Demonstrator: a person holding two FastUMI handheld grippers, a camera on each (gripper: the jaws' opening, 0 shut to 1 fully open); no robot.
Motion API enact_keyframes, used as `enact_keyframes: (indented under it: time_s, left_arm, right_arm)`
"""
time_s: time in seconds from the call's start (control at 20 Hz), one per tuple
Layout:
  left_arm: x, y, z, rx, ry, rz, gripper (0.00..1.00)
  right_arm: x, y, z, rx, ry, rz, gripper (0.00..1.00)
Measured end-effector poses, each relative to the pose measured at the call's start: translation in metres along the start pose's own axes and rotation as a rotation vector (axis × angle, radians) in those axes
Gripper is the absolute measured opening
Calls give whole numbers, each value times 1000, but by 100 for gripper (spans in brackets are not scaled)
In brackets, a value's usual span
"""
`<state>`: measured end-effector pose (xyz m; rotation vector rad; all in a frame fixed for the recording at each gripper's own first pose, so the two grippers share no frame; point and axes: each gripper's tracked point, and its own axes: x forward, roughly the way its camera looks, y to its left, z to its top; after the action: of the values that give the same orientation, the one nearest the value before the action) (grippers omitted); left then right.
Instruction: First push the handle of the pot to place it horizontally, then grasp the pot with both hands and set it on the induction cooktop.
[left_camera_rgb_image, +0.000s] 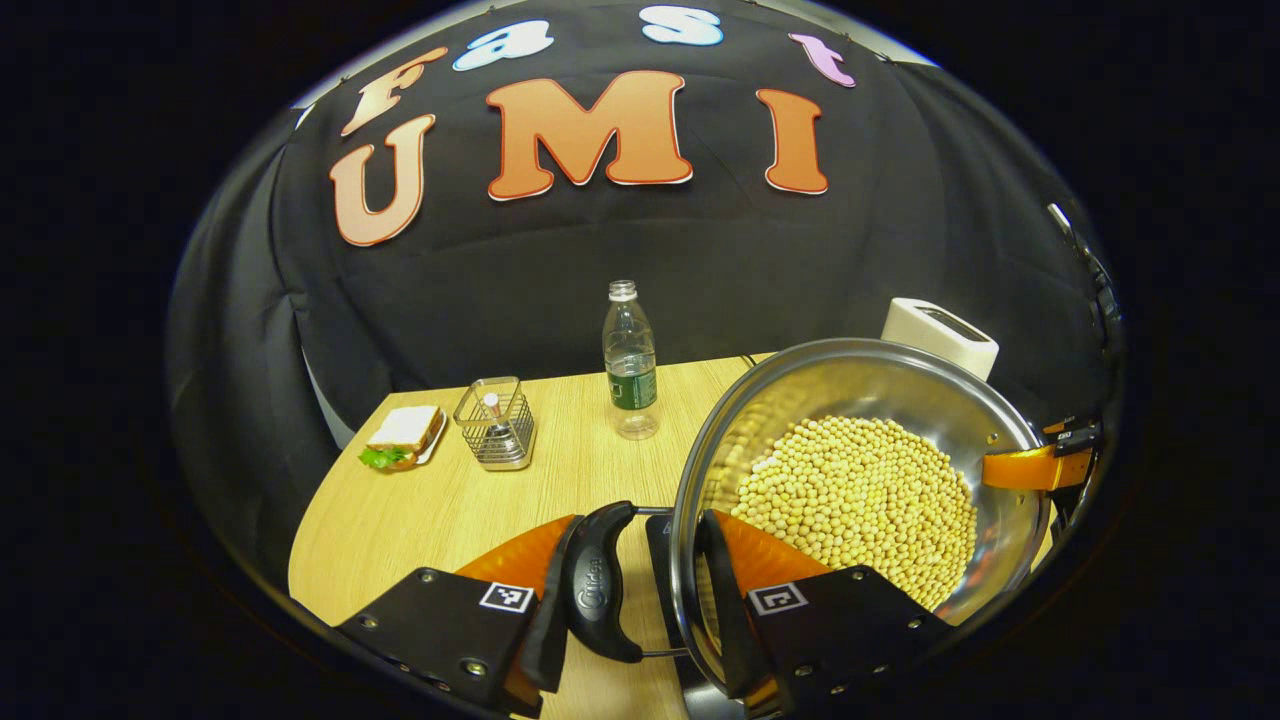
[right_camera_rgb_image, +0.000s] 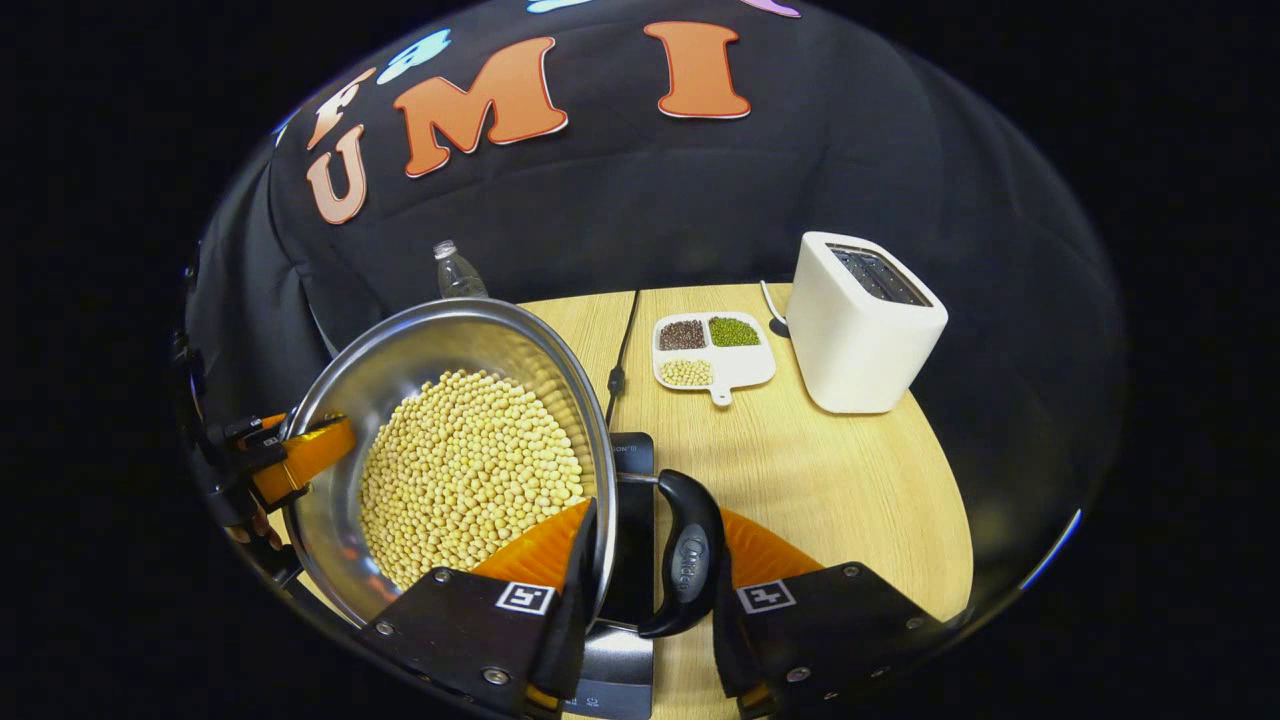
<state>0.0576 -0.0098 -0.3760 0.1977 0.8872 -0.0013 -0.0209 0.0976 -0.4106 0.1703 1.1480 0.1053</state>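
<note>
A steel pot full of yellow soybeans is held between both grippers, with its black side handles pointing sideways. My left gripper is shut on the pot: one finger is outside the near handle, the other inside the rim. At the pot's far side, the right gripper's finger hooks over the rim. My right gripper clamps the other handle and the pot's wall the same way. The black induction cooktop lies beneath the pot. The left gripper holds the far rim.
On the wooden table stand a water bottle, a wire basket and a sandwich on a plate. A white toaster, a divided dish of beans and the cooktop's cable are on the right side.
</note>
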Motion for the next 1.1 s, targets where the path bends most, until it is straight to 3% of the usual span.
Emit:
enact_keyframes:
  time_s: [0.65, 1.1]
  left_arm:
    - [45, -1, -44, -16, 81, 8, 63]
    - [55, -4, -54, -41, 123, -23, 63]
  right_arm:
    - [30, 6, -18, 20, 57, 3, 52]
    - [25, 5, 1, 38, 72, 4, 53]
